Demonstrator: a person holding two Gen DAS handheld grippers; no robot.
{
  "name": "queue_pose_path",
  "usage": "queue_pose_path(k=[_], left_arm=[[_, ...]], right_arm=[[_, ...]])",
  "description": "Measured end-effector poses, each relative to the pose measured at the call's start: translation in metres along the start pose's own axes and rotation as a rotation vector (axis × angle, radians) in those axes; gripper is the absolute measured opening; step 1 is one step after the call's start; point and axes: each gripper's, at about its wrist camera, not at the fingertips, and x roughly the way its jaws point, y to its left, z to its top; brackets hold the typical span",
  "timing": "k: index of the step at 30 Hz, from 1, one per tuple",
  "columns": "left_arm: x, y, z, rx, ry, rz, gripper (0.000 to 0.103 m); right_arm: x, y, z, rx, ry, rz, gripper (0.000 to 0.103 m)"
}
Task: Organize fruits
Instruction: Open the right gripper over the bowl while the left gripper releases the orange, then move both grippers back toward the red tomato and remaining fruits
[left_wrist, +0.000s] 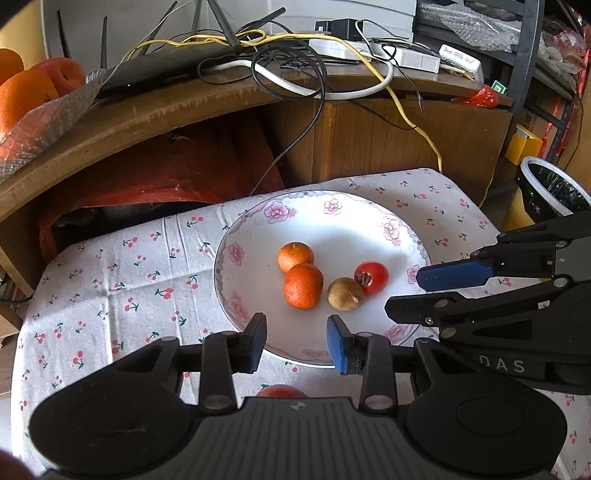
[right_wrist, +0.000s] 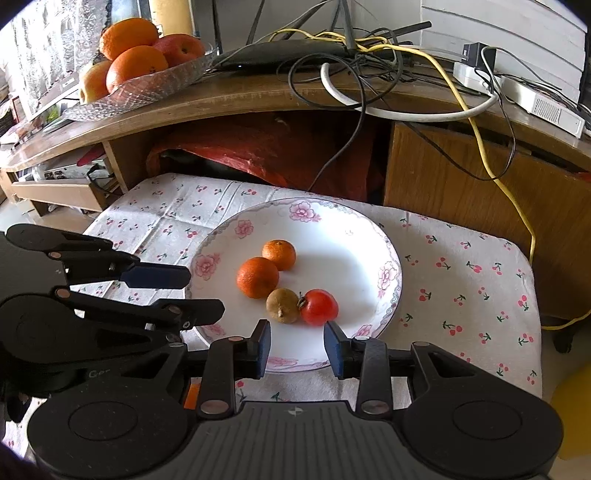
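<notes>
On the cherry-print cloth (left_wrist: 110, 280), a white flowered plate (left_wrist: 255, 236) holding four small fruits in a touching cluster: two mandarins (left_wrist: 303, 285) at the left, a brown fruit (left_wrist: 344, 294) in front, a red tomato (left_wrist: 372, 277) to the right. Over the near rim, left gripper (left_wrist: 296, 339) spread wide, empty. Alongside, right gripper (right_wrist: 297, 345) likewise parted, grasping nothing. Just below the left gripper, another red fruit (left_wrist: 281, 390), half hidden.

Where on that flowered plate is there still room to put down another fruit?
The white flowered plate is bare on its far and right-hand side. Its near-left middle is crowded: two orange tangerines, a brown fruit and a red tomato cluster there. The cherry-print cloth right of the plate is free.
</notes>
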Motion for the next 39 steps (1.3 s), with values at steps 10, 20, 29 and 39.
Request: queue_pose_path(k=[10,20,29,39], left_arm=[[-0.019,-0.002,-0.010,0.036,-0.006,-0.011,0.044],[-0.039,-0.006,-0.028,0.074,0.008,-0.043,0.045],[-0.053,-0.014,-0.052,0.135,0.040,-0.094,0.046],[-0.052,-0.008,-0.067,0.141,0.079,-0.099,0.046]], right_arm=[[-0.013,0.011,-0.007,-0.034,0.004,0.027,0.035],[-0.022,0.029,-0.025,-0.107,0.050,0.085,0.035],[-0.026,0.039,-0.048,-0.179,0.119,0.154,0.035],[-0.015,0.047,-0.050,-0.232,0.158,0.176,0.035]])
